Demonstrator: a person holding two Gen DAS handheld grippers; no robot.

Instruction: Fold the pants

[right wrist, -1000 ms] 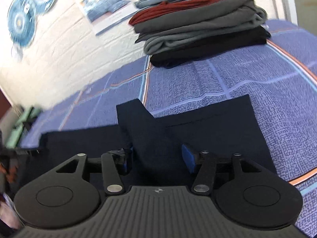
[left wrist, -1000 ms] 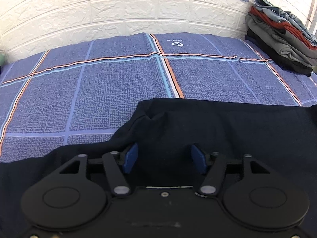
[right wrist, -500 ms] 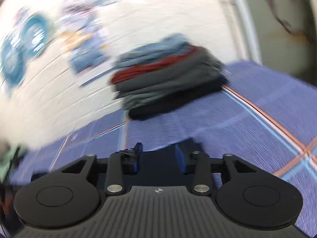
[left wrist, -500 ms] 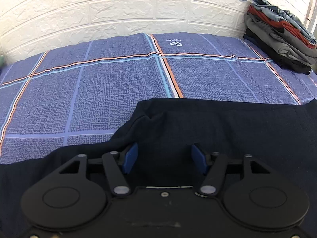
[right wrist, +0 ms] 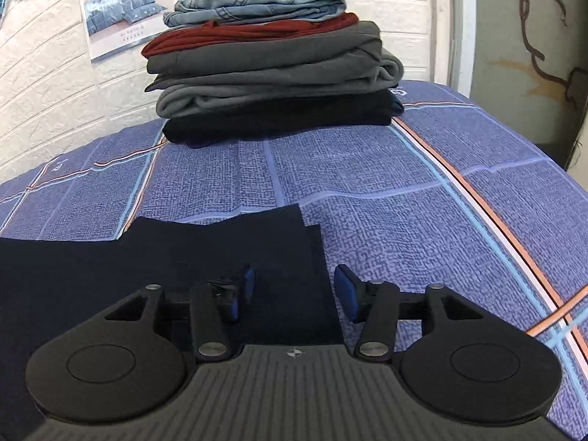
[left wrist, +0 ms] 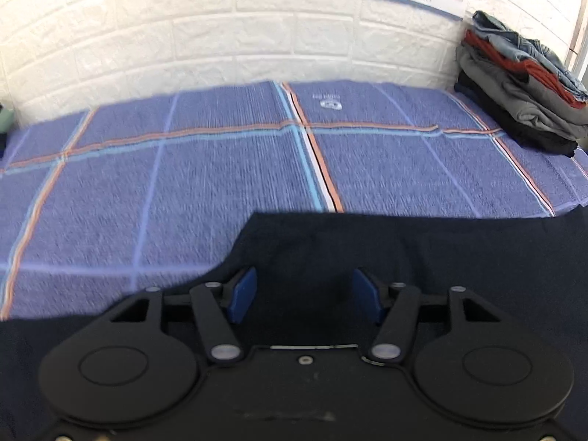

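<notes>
Dark navy pants [left wrist: 422, 246] lie flat on the blue plaid bedsheet [left wrist: 220, 169]. In the left wrist view my left gripper [left wrist: 304, 296] is open, its blue pads apart above the dark cloth near the pants' far edge. In the right wrist view the pants [right wrist: 220, 250] show a folded end with two stacked layers. My right gripper [right wrist: 296, 288] is open and holds nothing, hovering over the right edge of that end.
A stack of folded clothes [right wrist: 272, 70], denim on top, then red, grey and black, sits on the bed against the white brick wall [left wrist: 220, 36]; it also shows at the far right of the left wrist view [left wrist: 522, 88]. A poster [right wrist: 125, 11] hangs on the wall. The bed's right edge [right wrist: 551, 161] drops off.
My right gripper let go of the lifted pants flap, which now lies flat, and swung right to face the clothes stack. My left gripper stayed open and drew back slightly.
</notes>
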